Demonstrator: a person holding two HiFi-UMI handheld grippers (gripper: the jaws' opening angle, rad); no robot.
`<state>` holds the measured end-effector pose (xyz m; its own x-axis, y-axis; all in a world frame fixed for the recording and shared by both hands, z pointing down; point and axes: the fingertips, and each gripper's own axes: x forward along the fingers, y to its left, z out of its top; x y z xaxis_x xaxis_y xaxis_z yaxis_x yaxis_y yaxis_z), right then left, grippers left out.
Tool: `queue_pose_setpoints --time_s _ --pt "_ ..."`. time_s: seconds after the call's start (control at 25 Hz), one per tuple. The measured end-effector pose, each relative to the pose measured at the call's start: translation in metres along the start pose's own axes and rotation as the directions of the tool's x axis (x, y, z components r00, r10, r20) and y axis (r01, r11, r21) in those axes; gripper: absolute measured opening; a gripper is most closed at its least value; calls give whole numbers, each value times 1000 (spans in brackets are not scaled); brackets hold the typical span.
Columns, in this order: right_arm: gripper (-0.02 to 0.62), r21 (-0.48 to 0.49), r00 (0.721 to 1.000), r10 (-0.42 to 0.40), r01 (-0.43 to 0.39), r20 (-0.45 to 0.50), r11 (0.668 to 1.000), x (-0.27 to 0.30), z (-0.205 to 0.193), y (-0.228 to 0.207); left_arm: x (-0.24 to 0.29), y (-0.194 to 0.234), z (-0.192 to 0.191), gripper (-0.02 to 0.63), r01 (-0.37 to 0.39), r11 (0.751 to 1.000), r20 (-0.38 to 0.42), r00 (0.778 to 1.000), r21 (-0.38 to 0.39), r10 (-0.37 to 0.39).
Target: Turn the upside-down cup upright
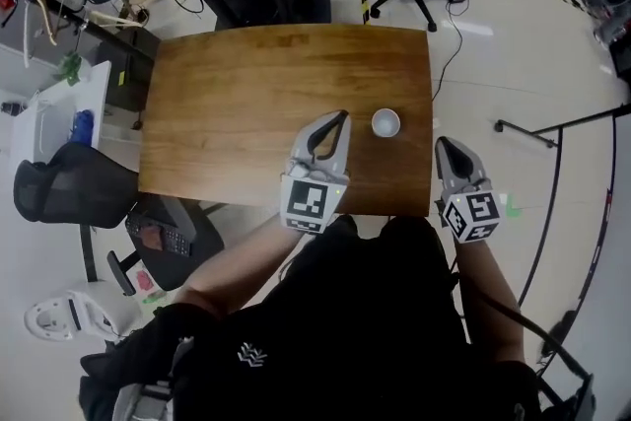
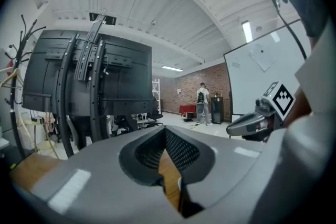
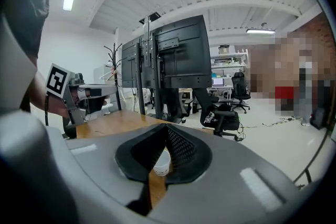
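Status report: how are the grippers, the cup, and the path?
Left gripper shut, empty, just left of cup. Right gripper shut, empty, beyond table edge. Cup stands alone on table, untouched. Nothing in the way.

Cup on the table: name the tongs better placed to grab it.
Right, probably. The right tongs point at the cup, centred in their own view; the left tongs sit beside it, aimed past it. Both are shut.

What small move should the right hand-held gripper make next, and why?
Probably open its jaws and ease toward the white cup: the right hand-held gripper is shut and empty, just off the wooden table edge, and the cup stands free, touched by neither gripper.
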<state>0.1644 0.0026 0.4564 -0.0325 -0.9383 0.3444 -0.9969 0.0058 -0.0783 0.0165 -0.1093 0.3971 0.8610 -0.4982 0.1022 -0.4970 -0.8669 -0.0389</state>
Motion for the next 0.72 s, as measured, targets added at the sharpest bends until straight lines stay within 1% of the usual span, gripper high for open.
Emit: queue_pose_setpoints --time_s 0.08,0.16,0.24,0.32,0.44,0.56,0.72 --pt "3 -29 999 0 -1 -37 1000 20 -8 -15 8 9 -5 0 -33 999 -19 999 -12 33" --pt "3 -67 996 4 -10 -90 998 42 -25 -30 14 20 -9 0 -63 998 -40 997 4 63" --pt "3 -88 989 34 -47 -141 995 61 -42 -37 18 30 -11 0 -101 995 -52 993 20 102" --pt "3 -99 982 96 -112 -162 989 75 -48 -32 16 40 -11 0 -157 987 -59 986 24 158" --pt "3 -97 967 183 -202 -180 975 94 -54 -21 6 55 -5 0 -251 968 -60 966 -17 250" --pt "3 -67 954 204 -224 -220 972 110 -66 -17 0 63 2 0 -293 956 -69 954 4 293" --pt "5 -73 930 240 -270 -278 960 123 -82 -6 -8 75 1 0 -359 933 -82 929 23 360"
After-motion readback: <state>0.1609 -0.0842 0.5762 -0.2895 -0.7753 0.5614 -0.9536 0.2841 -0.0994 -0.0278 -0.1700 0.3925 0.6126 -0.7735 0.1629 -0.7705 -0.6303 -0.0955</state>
